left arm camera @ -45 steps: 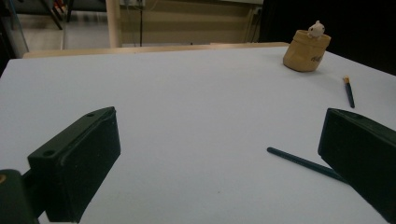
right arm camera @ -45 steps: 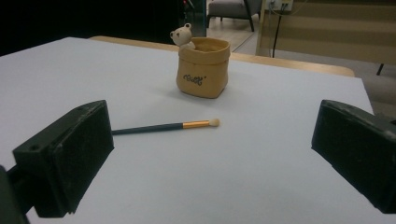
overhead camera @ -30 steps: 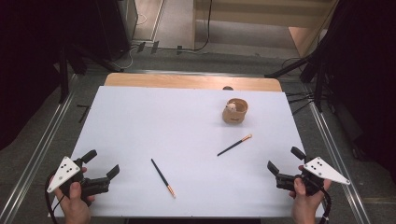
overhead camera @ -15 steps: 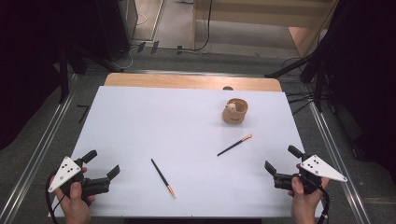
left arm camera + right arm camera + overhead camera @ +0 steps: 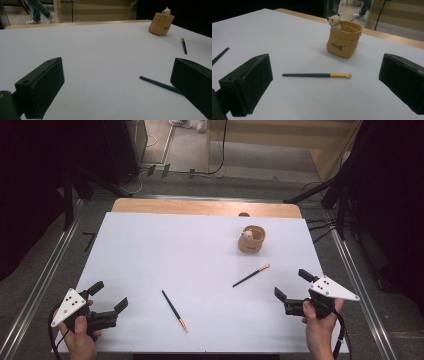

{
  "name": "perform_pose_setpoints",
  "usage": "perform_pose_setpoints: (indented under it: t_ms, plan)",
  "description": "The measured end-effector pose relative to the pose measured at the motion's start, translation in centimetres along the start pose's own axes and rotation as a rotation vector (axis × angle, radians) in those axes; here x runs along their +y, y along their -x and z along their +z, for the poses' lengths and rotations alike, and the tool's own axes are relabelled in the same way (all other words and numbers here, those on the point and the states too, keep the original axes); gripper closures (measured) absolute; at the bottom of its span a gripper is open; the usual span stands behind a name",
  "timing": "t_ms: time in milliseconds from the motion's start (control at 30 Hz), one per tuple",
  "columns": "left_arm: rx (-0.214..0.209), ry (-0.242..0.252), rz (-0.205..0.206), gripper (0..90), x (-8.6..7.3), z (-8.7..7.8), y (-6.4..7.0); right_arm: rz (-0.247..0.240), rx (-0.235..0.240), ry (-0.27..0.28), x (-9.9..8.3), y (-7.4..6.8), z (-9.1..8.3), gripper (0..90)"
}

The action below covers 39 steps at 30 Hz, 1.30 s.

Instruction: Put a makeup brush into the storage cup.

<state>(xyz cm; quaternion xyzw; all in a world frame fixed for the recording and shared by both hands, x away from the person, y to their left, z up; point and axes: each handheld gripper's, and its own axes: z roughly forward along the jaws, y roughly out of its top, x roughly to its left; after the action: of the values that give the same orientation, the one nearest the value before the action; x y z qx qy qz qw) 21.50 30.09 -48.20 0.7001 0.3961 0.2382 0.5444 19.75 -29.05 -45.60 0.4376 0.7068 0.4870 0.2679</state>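
Two dark makeup brushes with gold ferrules lie on the white table (image 5: pixel 165 250). One brush (image 5: pixel 251 275) rests right of centre, and it lies straight ahead between the jaws in the right gripper view (image 5: pixel 317 75). The other brush (image 5: pixel 174 310) lies near the front, and its handle (image 5: pixel 160 84) runs behind the right jaw in the left gripper view. A tan pouch-shaped holder (image 5: pixel 251 239) with a small bear figure stands at the back right, also upright here (image 5: pixel 343 39) and far off here (image 5: pixel 160 23). My left gripper (image 5: pixel 107 300) and right gripper (image 5: pixel 294 285) are both open and hold nothing.
Metal rails (image 5: pixel 35 290) run along both sides of the table. A wooden strip (image 5: pixel 205 207) edges the far side. Dark stands and cables sit on the floor behind. A person's legs (image 5: pixel 38 10) stand beyond the table.
My right gripper has shifted a little left and forward toward the nearer brush. The left gripper has stayed in place.
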Motion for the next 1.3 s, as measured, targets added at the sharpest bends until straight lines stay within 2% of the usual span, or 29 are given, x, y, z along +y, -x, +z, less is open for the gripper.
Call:
perform_pose_setpoints:
  t_ms: [333, 567, 800, 933, 1067, 1233, 1300]
  plan:
    - [-0.011, 0.003, 0.001, 0.0, 0.0, 0.1, 0.1, -0.02, 0.021, -0.019, 1.8, -0.2, 1.1, 0.0]
    - [-0.012, -0.004, 0.004, 0.0, -0.1, 0.1, 0.2, -0.054, 0.06, -0.054, 3.3, -0.4, 2.7, 0.0]
    - [-0.005, -0.001, 0.0, 0.0, -0.2, -0.3, -0.1, -0.089, 0.104, -0.096, 5.1, -0.7, 5.2, 0.0]
    - [-0.01, -0.001, 0.004, 0.0, -0.1, -0.3, 0.1, -0.107, 0.111, -0.121, 5.7, -0.7, 6.0, 0.0]
    - [-0.006, 0.001, -0.001, 0.0, -0.2, -0.4, 0.0, -0.132, 0.127, -0.162, 6.7, -0.8, 7.5, 0.0]
    - [-0.002, 0.003, -0.005, 0.0, -0.2, -0.5, -0.1, -0.142, 0.144, -0.202, 7.3, -0.7, 8.4, 0.0]
    - [0.0, 0.001, -0.005, 0.0, -0.2, -0.6, -0.2, -0.166, 0.166, -0.247, 7.5, -0.5, 9.1, 0.0]
